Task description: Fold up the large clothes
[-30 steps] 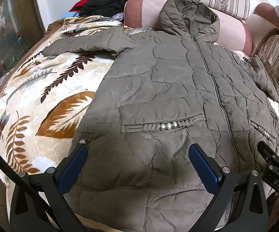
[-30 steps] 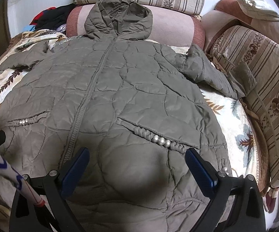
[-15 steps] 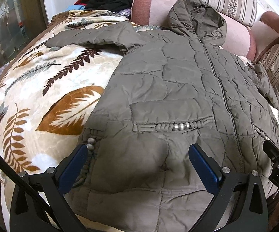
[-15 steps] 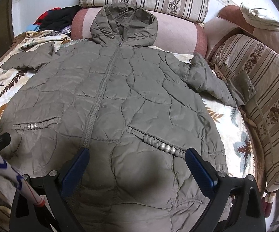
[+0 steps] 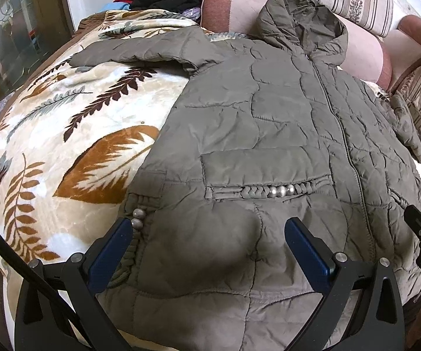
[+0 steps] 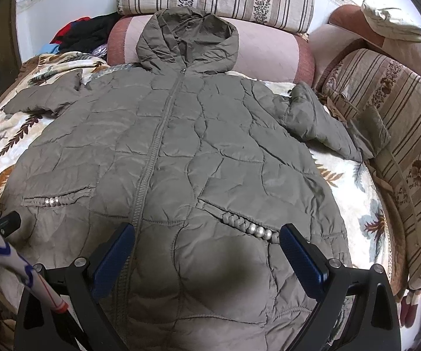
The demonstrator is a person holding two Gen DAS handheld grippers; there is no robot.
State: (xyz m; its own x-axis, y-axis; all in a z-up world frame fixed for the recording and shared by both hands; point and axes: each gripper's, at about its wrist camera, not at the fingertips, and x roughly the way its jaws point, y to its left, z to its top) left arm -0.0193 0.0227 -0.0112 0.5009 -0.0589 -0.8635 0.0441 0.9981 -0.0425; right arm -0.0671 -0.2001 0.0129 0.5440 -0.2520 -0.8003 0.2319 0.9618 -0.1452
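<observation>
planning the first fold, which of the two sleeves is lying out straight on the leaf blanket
The sleeve on the left: it stretches flat across the leaf blanket. The sleeve on the right bends and runs up against the striped sofa cushion.

Olive hooded coat (image 6: 181, 152) flat on leaf-print blanket (image 6: 353, 201), parted right tongs (image 6: 207, 248) above its hem

Both tools farther from jacket (image 5: 268, 134)

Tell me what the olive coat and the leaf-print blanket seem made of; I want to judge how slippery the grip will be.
Coat: likely thin synthetic shell over padding; slight sheen, crinkles, puffy stitched panels. Blanket: apparently plush fleece; soft matte nap with blurred print edges. The exact fibres cannot be told.
</observation>
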